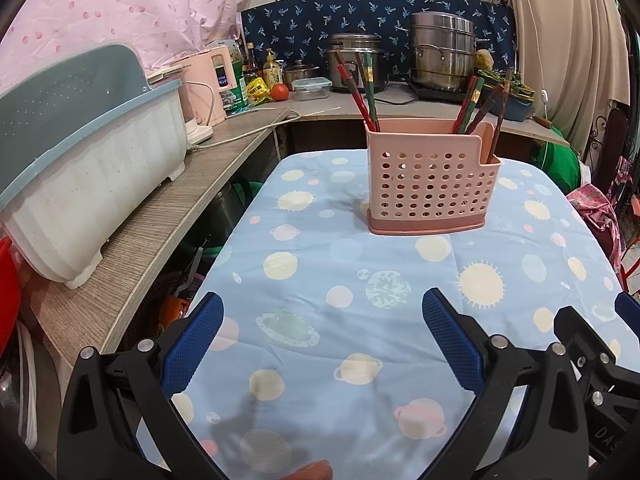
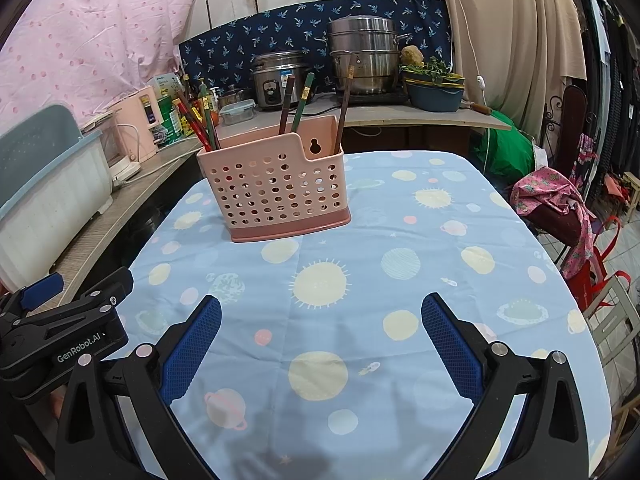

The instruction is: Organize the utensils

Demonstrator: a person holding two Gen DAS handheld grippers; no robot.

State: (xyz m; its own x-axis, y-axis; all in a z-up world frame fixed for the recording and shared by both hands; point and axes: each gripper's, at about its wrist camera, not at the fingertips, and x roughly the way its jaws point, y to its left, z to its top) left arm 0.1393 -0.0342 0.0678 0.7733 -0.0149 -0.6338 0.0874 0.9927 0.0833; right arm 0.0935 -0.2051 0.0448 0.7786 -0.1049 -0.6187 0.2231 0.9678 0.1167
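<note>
Pink perforated utensil holder (image 1: 430,178) (image 2: 276,188): stands upright on the far half of the table, on a darker pink base, its front wall stepped down at one end. Contents: chopsticks (image 1: 366,92) (image 2: 202,120), red, green and dark brown, leaning in two clusters, one at the holder's left end, the other (image 1: 482,106) (image 2: 298,102) toward its right end; a single dark stick stands in the low corner section. Table covering: light blue cloth (image 1: 340,280) (image 2: 360,248) printed with suns and planets, bare in front of the holder. Left gripper (image 1: 322,344): near edge of the table, blue-padded fingers spread wide apart, nothing between them, well short of the holder. Right gripper (image 2: 320,344): likewise at the near edge, fingers spread wide, holding nothing; the two grippers sit side by side, each visible at the edge of the other's view. Surroundings: white and blue dish rack (image 1: 80,168) (image 2: 44,200) on a wood-grain counter to the left; pink kettle (image 1: 208,88) (image 2: 136,128) beyond it; rice cooker (image 1: 356,62) (image 2: 278,78) and stacked steel steamer pot (image 1: 442,54) (image 2: 364,54) on the back counter against dark blue patterned fabric.
</note>
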